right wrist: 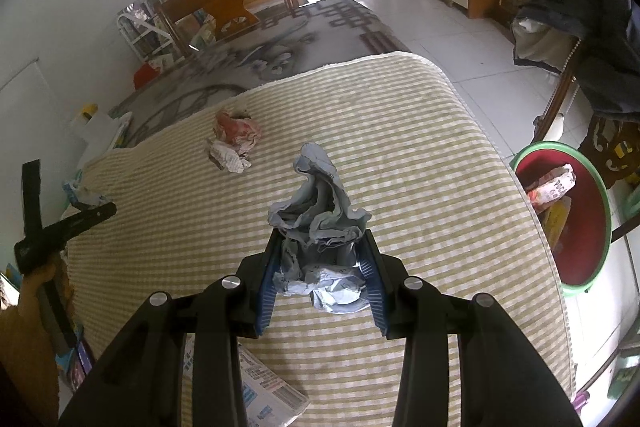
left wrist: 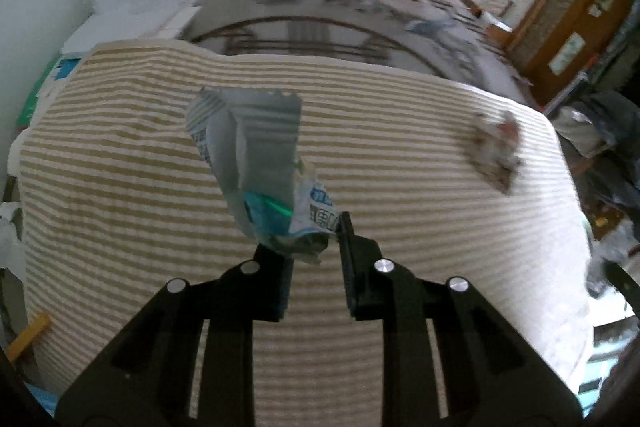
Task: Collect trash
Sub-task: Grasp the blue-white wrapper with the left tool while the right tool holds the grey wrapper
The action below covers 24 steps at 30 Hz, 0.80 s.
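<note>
My left gripper [left wrist: 306, 239] is shut on a silver and blue snack wrapper [left wrist: 256, 155] and holds it above the striped tablecloth [left wrist: 120, 187]. My right gripper [right wrist: 320, 247] is shut on a crumpled grey-blue paper wad [right wrist: 316, 211] above the same cloth [right wrist: 400, 131]. A crumpled red and white wrapper [right wrist: 234, 137] lies on the cloth further back to the left; it also shows in the left wrist view [left wrist: 494, 151], at the right. The left gripper [right wrist: 86, 209] with its wrapper shows at the left edge of the right wrist view.
A red bin with a green rim [right wrist: 576, 219] stands on the floor right of the table and holds some packets. A printed flyer [right wrist: 264, 391] lies on the cloth under my right gripper. A chair with a dark jacket [right wrist: 580, 39] stands at the right.
</note>
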{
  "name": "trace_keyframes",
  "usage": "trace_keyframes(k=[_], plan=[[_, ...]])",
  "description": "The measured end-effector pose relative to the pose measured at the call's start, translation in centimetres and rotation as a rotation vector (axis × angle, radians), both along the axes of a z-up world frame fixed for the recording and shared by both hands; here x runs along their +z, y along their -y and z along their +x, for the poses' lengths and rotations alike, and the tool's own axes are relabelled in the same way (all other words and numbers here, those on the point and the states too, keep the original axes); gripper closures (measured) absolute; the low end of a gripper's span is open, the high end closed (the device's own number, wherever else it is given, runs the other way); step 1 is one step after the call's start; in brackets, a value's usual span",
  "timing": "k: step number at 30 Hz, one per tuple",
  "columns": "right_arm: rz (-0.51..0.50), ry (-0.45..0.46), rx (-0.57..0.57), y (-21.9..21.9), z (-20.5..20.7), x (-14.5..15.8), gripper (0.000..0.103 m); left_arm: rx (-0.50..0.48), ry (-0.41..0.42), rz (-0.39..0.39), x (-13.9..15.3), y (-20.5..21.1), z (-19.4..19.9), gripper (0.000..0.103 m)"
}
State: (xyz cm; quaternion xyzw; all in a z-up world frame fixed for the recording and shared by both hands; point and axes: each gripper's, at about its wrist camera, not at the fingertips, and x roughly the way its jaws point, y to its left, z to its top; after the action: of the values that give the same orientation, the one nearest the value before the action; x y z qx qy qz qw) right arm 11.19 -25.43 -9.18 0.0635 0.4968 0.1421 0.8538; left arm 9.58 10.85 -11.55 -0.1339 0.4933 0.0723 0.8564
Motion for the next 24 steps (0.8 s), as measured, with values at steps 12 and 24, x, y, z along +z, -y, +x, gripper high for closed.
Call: trace_keyframes(k=[12, 24], plan=[[0.000, -0.009, -0.036, 1.5, -0.6, -0.2, 0.065, -0.116, 0.085, -0.083, 2.9, 7.3, -0.3, 0.083], [0.007, -0.009, -0.046, 2.6, -0.7, -0.3, 0.065, -0.160, 0.074, -0.106, 2.6, 10.5, -0.9, 0.083]])
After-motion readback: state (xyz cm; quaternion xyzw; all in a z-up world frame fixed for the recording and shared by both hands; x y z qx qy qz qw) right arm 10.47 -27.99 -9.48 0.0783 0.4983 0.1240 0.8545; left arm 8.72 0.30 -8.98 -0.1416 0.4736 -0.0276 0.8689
